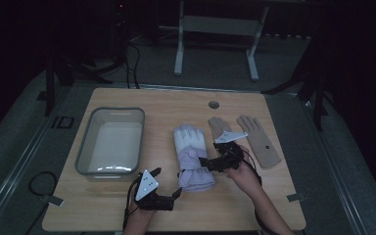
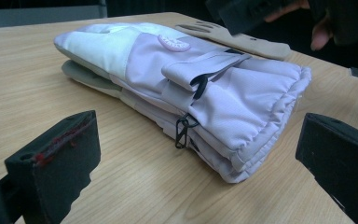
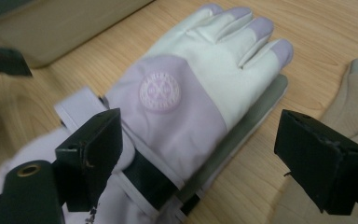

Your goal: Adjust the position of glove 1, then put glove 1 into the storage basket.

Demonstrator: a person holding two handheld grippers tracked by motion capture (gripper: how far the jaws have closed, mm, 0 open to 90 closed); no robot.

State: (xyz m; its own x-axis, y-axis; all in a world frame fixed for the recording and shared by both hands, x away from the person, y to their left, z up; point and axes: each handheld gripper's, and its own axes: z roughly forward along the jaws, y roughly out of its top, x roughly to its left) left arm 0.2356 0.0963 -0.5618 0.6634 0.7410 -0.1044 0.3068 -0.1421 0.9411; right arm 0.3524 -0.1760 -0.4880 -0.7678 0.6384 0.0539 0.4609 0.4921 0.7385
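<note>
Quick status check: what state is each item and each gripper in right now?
Lilac gloves: stacked as a pair, flat on the table.
Tan gloves: side by side, flat, untouched.
Grey bin: upright, empty.
Left gripper: open, short of the lilac cuffs.
Right gripper: open, over the lilac gloves, gripping nothing.
</note>
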